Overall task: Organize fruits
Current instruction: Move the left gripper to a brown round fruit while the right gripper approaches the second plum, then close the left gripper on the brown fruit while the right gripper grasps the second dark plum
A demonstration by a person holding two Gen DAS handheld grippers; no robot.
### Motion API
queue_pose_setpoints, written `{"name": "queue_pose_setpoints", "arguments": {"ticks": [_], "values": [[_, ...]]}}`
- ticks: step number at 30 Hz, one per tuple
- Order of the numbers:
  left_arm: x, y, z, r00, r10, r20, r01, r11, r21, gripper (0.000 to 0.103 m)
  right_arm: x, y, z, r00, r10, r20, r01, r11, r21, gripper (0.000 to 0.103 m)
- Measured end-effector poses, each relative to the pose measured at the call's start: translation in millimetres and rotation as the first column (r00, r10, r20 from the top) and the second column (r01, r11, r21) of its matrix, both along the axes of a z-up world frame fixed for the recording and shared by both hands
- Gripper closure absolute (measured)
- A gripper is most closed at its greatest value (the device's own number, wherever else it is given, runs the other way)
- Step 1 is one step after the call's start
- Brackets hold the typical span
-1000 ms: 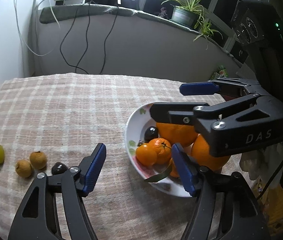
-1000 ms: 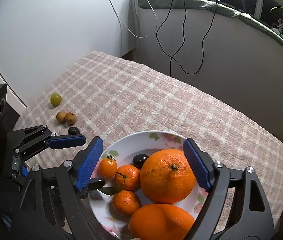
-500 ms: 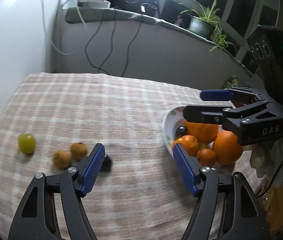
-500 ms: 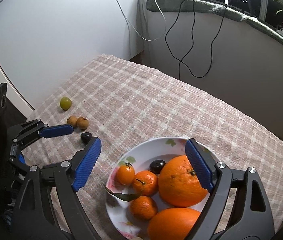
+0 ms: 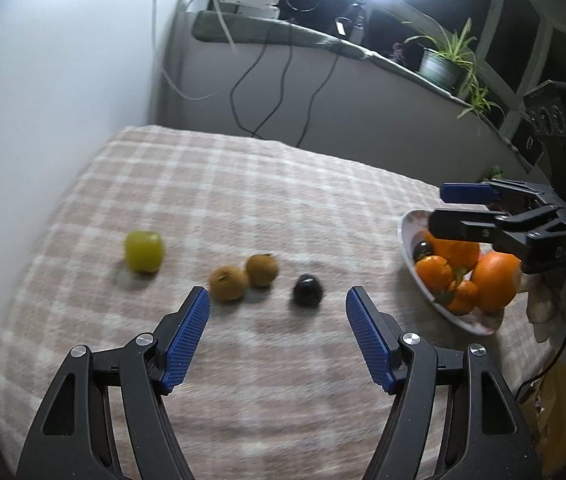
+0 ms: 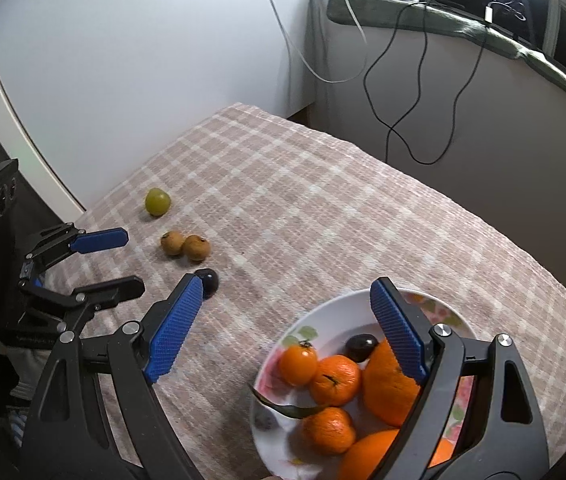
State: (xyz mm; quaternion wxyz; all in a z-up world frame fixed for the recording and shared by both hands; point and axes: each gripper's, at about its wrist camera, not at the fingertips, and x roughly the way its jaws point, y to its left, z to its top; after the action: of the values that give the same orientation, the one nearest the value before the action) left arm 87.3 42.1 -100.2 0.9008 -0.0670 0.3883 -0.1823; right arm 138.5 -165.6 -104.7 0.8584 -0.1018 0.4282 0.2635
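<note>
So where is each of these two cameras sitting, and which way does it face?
Left wrist: on the left gripper, angled down at the loose fruits on the checked cloth; own open fingers show, and the right gripper over the plate.
Right wrist: on the right gripper, angled down over the plate; own open fingers and the left gripper show.
Shared: dark fruit, plate, cloth.

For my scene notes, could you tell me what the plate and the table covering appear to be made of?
The plate looks like glazed ceramic, possibly melamine: glossy white with a printed floral pattern on its rim. The table covering appears to be a coarsely woven cloth, matte, in a pink-and-cream check with visible weave texture.
</note>
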Motion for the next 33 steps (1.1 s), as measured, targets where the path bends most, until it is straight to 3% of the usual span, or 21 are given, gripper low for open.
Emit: {"name": "queue_pose_setpoints", "arguments": {"ticks": [5, 14, 25, 33], "values": [[6.1, 18.3, -7.3, 0.999, 0.027, -0.026, -0.028, 0.999, -0.042, 0.036, -3.7, 14.8, -5.6, 0.999, 0.051, -0.004, -0.051, 0.998, -0.022, 0.015], [18.0, 20.9, -16.0, 0.999, 0.012, -0.050, -0.015, 0.998, -0.057, 0.054, -13.9, 51.9, -19.5, 0.986, 0.166, -0.010, -0.166, 0.982, -0.090, 0.015], [30.7, 18.0, -21.4, 0.998, -0.003, -0.062, 0.001, 0.999, -0.041, 0.061, -9.7, 79.3, -44.8, 0.976, 0.207, -0.063, -0.214, 0.965, -0.150, 0.033], [38.8, 13.2, -27.9, 0.997, -0.013, -0.079, 0.011, 1.000, -0.028, 0.061, -6.0, 91.6, -56.0, 0.973, 0.216, -0.080, -0.228, 0.954, -0.193, 0.040]]}}
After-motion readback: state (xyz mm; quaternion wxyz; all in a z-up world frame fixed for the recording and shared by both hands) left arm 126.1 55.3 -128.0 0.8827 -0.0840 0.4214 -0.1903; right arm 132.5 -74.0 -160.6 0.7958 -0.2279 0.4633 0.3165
